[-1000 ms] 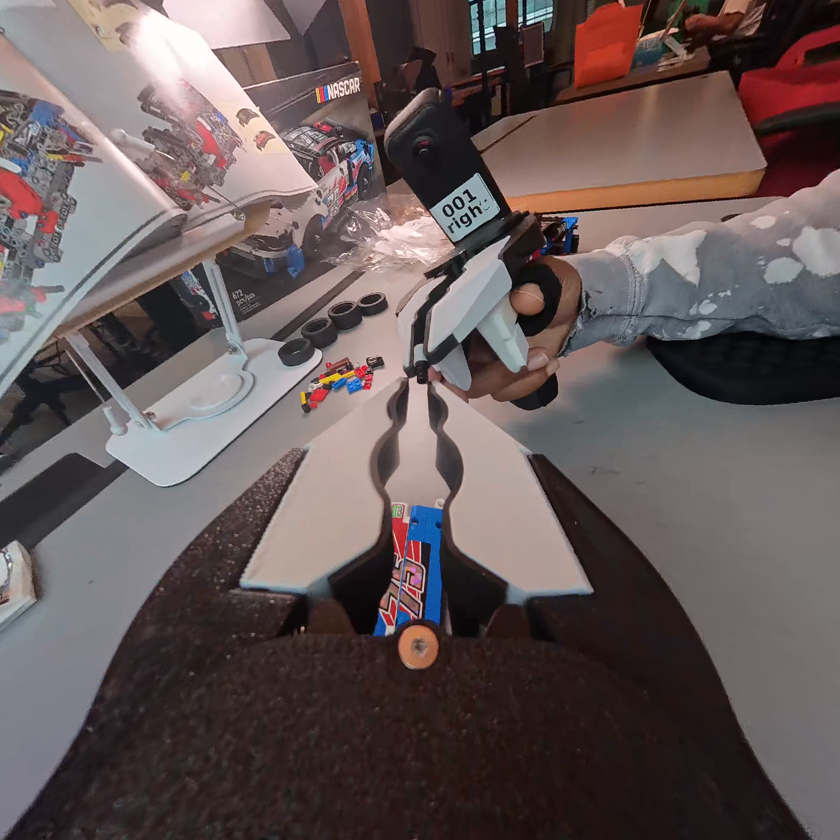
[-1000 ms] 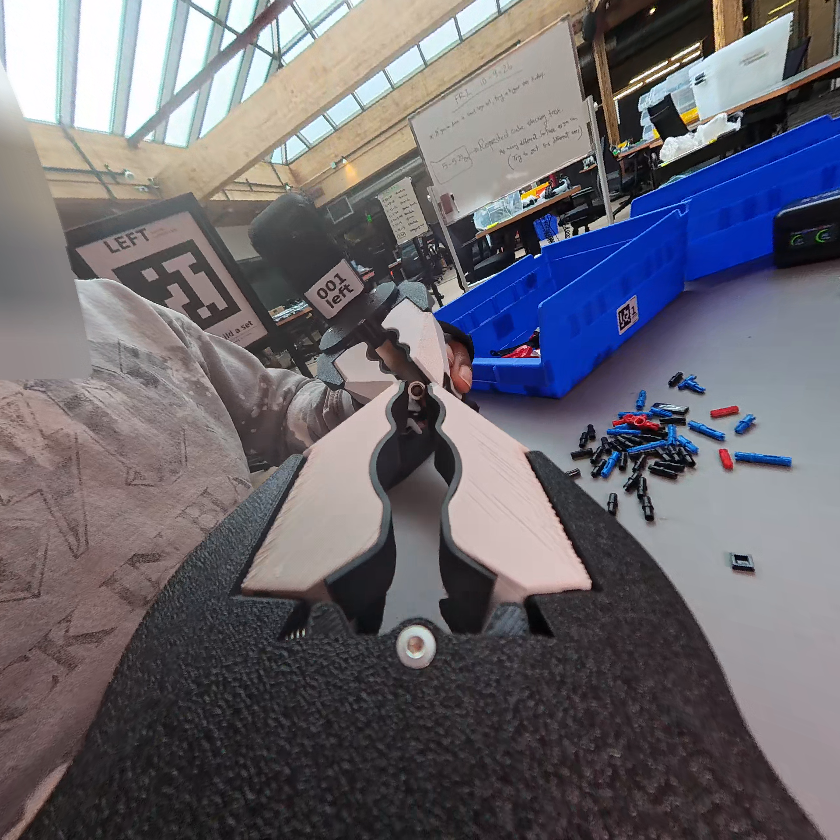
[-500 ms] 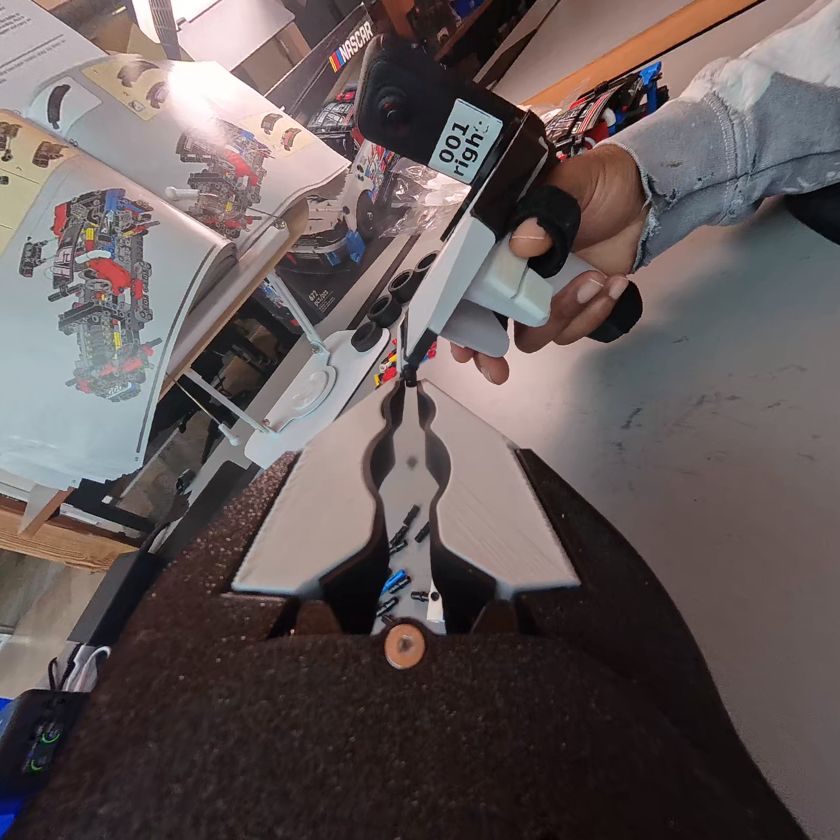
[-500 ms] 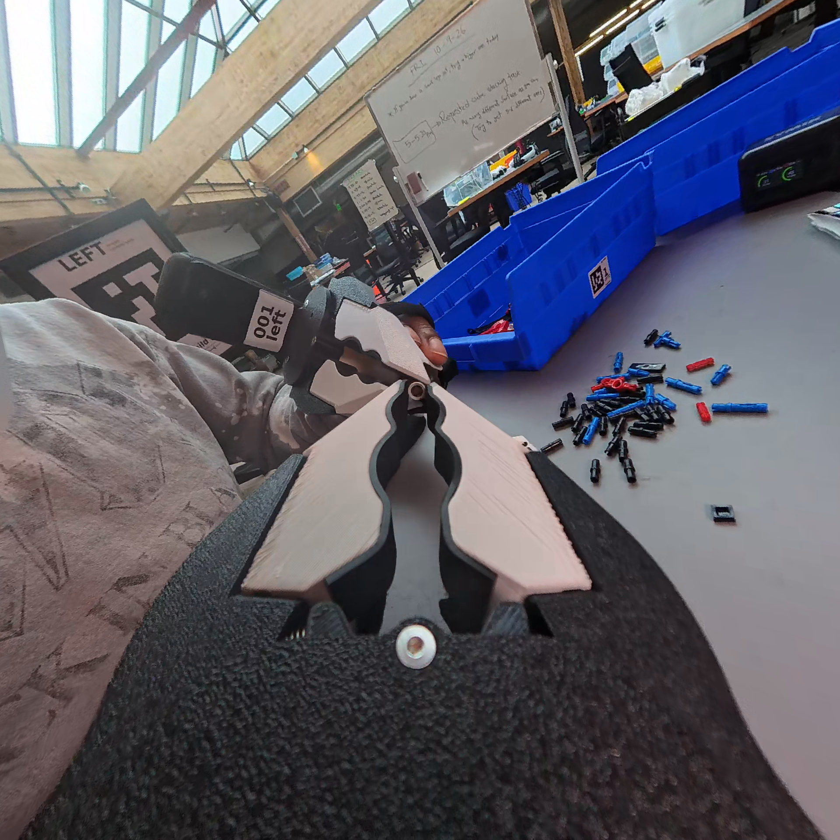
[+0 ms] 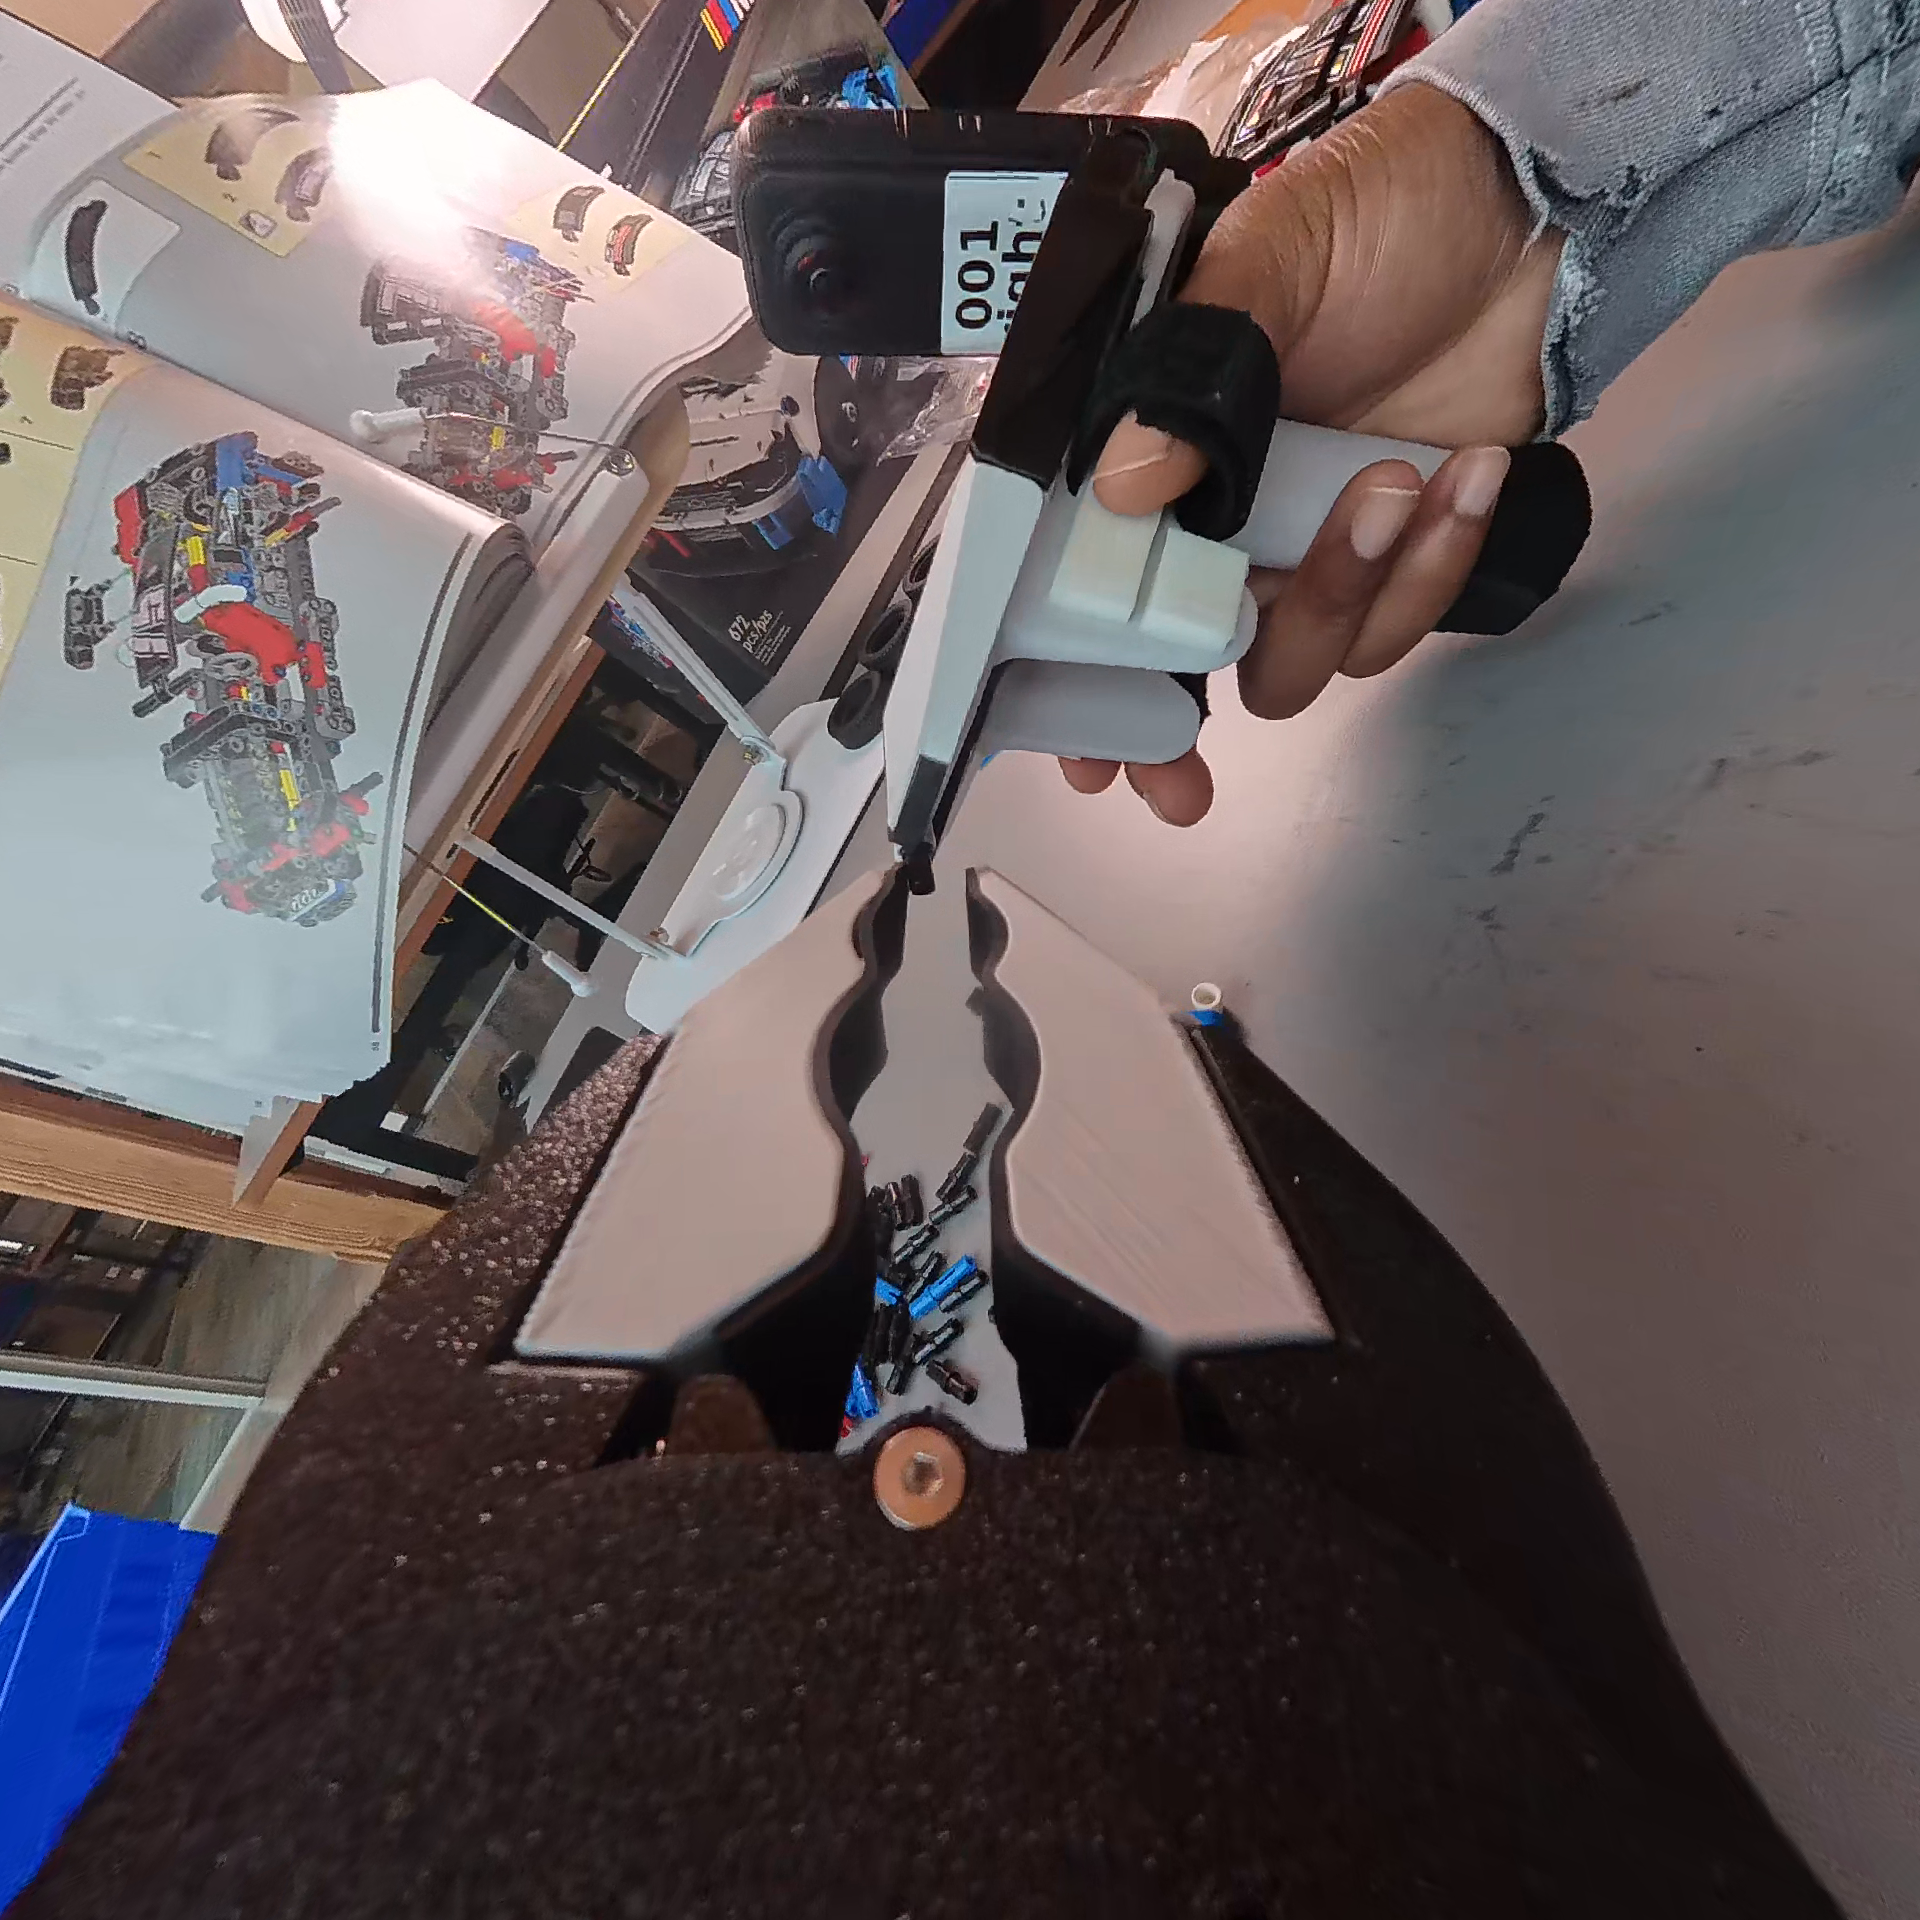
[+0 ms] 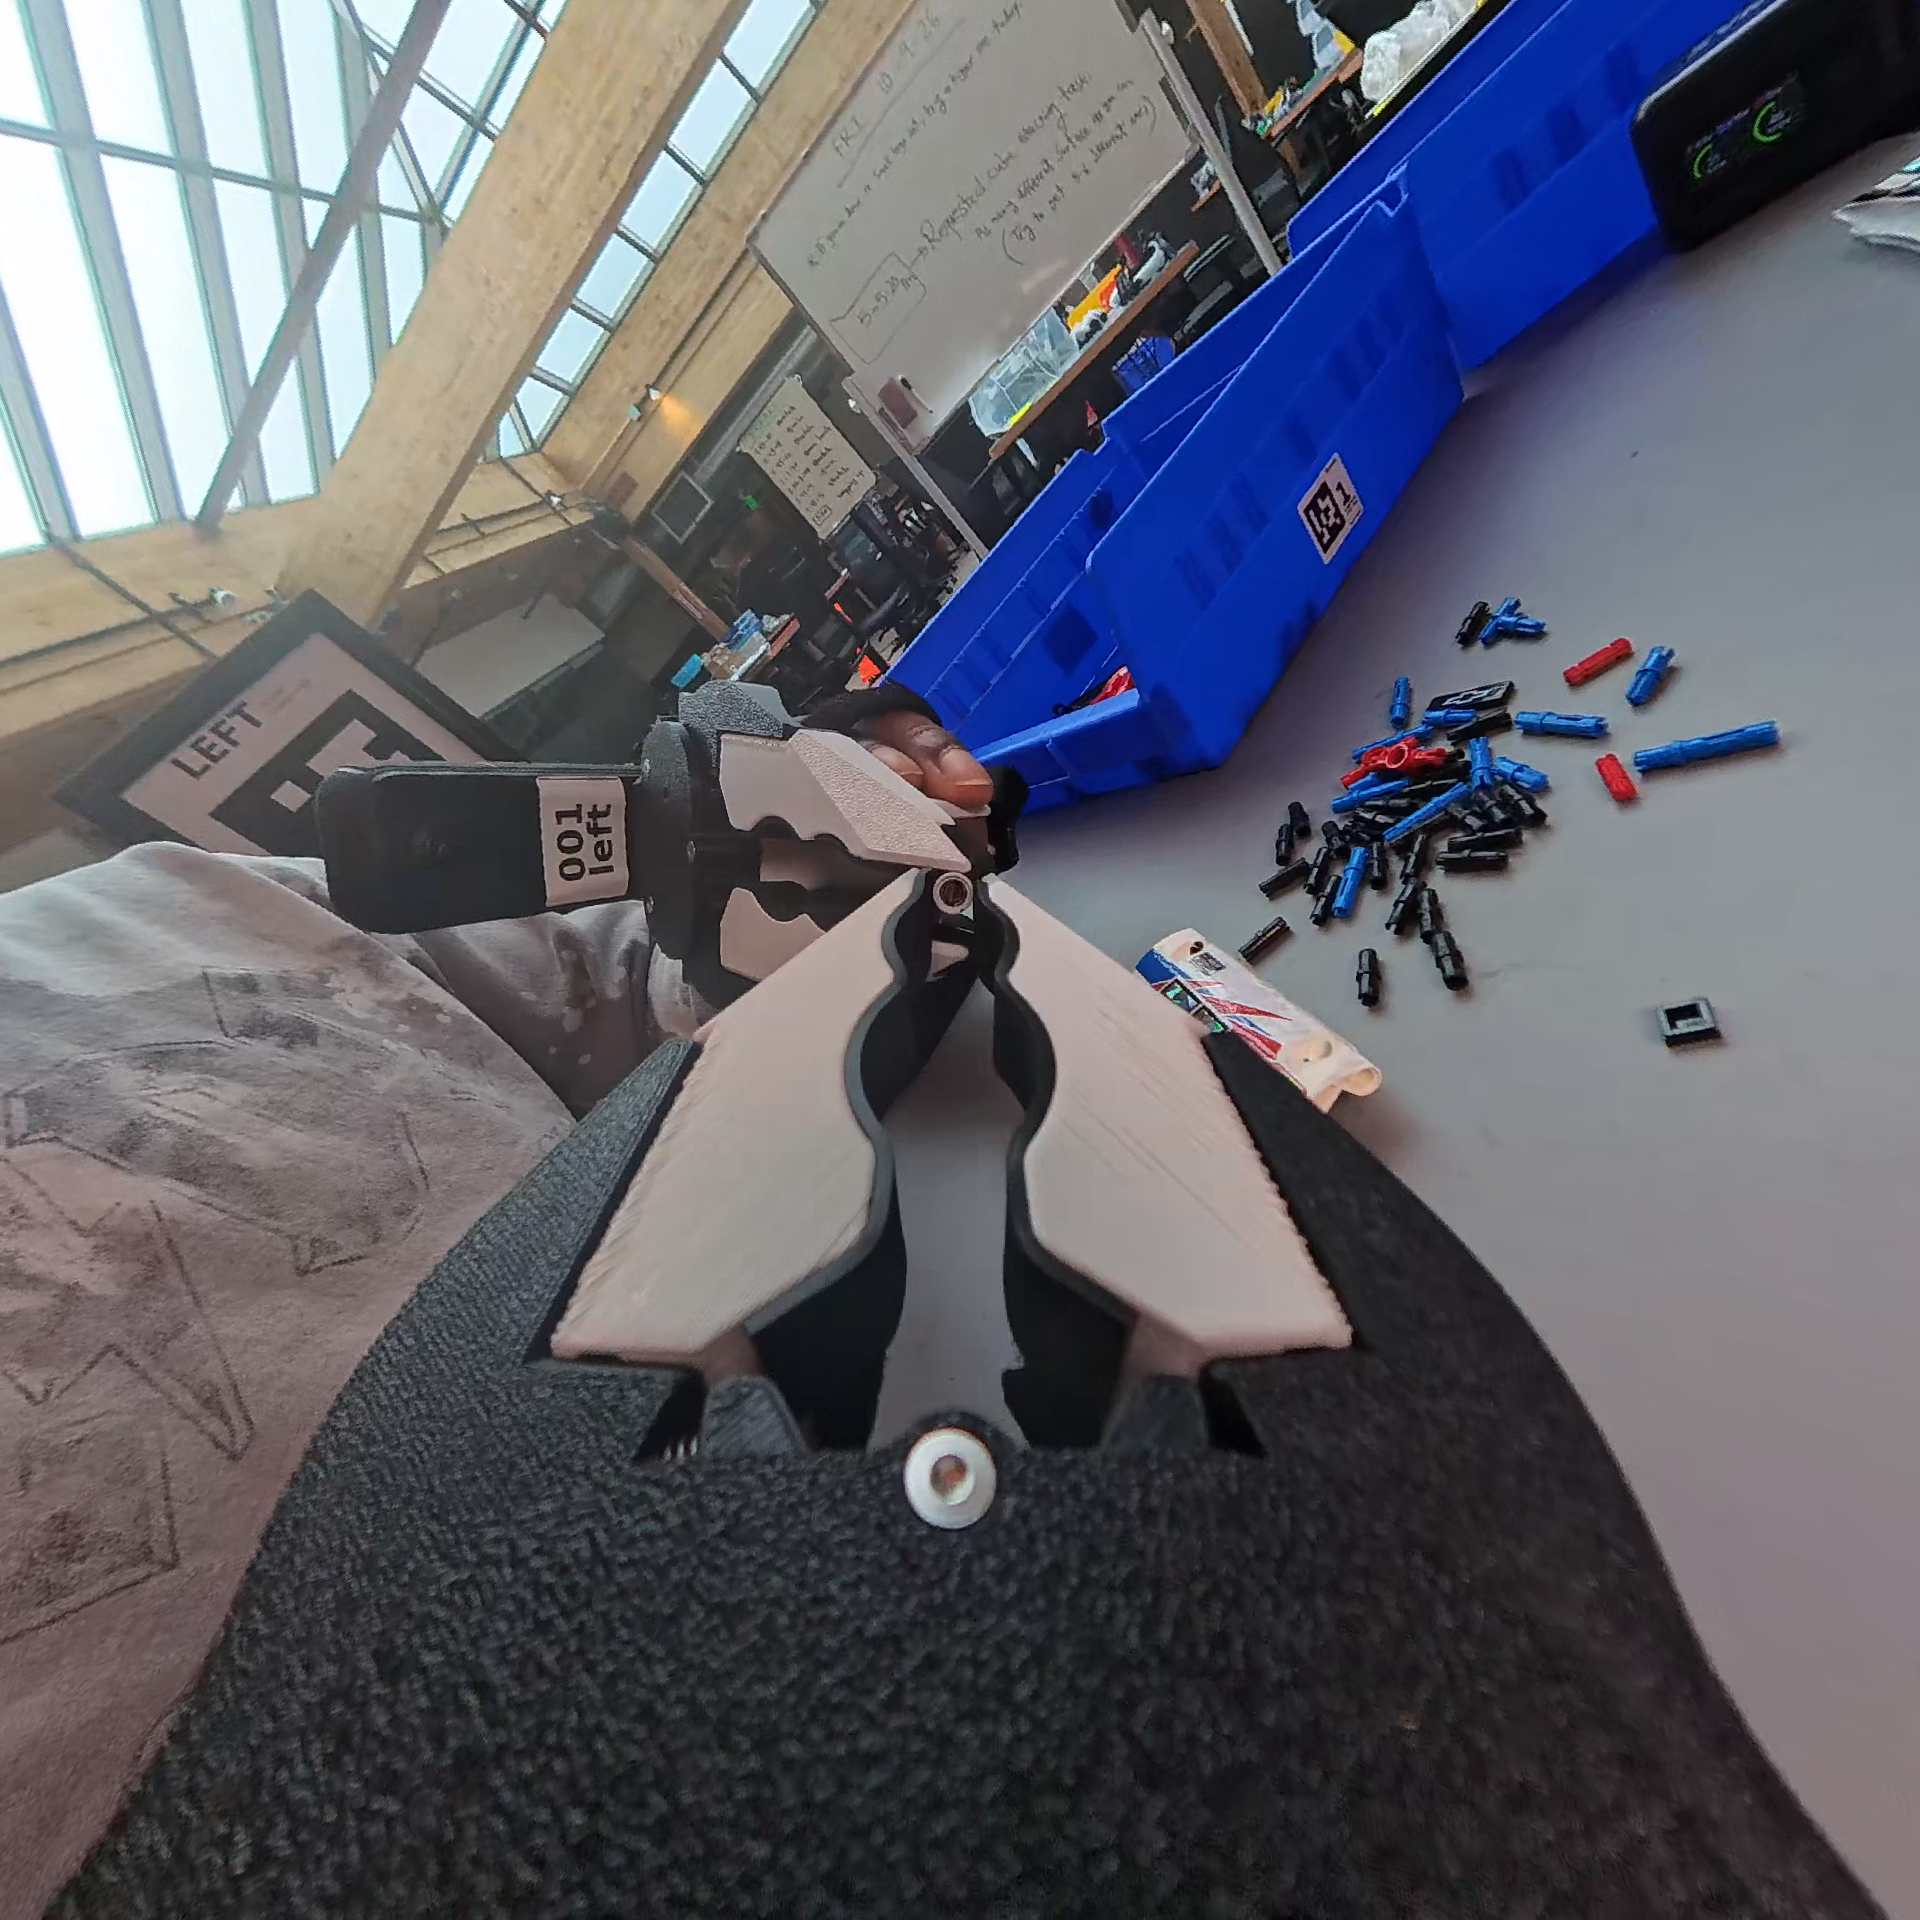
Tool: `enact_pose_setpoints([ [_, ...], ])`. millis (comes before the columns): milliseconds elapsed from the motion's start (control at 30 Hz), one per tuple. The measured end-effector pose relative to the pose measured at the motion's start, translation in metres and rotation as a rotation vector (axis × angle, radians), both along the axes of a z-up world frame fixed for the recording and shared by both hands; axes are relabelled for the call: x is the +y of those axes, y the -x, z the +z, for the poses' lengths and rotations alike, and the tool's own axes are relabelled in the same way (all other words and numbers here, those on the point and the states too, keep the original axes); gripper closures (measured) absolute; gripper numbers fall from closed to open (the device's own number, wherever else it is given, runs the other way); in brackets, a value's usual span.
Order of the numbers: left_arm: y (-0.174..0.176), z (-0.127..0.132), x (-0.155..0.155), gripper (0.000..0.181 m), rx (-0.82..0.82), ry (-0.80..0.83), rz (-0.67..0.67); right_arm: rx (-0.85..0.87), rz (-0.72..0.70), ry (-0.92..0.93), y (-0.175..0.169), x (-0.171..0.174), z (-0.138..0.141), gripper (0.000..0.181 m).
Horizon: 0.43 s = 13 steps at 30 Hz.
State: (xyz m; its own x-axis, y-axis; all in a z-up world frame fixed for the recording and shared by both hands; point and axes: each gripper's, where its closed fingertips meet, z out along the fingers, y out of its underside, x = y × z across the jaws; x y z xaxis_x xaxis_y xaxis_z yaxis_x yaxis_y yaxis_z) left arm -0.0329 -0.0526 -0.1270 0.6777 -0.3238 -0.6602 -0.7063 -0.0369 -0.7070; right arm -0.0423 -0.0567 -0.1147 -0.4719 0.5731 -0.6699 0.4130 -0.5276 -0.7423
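Right gripper (image 6: 951, 902) fingers pinch small pin (image 6: 950, 891), mostly hidden; left gripper (image 5: 932, 891) fingers parted, empty; pin pile (image 5: 920, 1283) half-hidden beneath.

Grey tabletop (image 6: 1714, 1299), pile of small black, blue and red pins (image 6: 1455, 810), blue bins (image 6: 1278, 540), white printed piece (image 6: 1262, 1013), white book stand (image 5: 748, 862)

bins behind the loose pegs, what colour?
Solid blue bins, one with a small black-and-white square tag on its wall. Right wrist view shows them best.
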Motion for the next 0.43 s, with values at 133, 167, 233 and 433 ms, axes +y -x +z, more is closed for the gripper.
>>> enact_pose_setpoints([
  [133, -0.0005, 0.0003, -0.0002, 0.176, -0.047, 0.011, -0.013, -0.014, 0.012, 0.006, -0.001, -0.0005, -0.0019, 0.175],
  [167, 0.0, -0.0002, -0.0001, 0.176, -0.052, 0.017, -0.013, -0.022, 0.015, 0.004, -0.0011, -0.0009, -0.0033, 0.174],
  [233, -0.0002, -0.0016, -0.0005, 0.177, -0.059, 0.029, -0.018, -0.032, 0.02, 0.01, -0.0015, -0.0012, -0.0046, 0.174],
  [433, 0.0014, 0.0033, -0.0012, 0.18, -0.201, 0.098, -0.024, -0.01, 0.009, 0.007, -0.0002, -0.0006, 0.0007, 0.175],
])
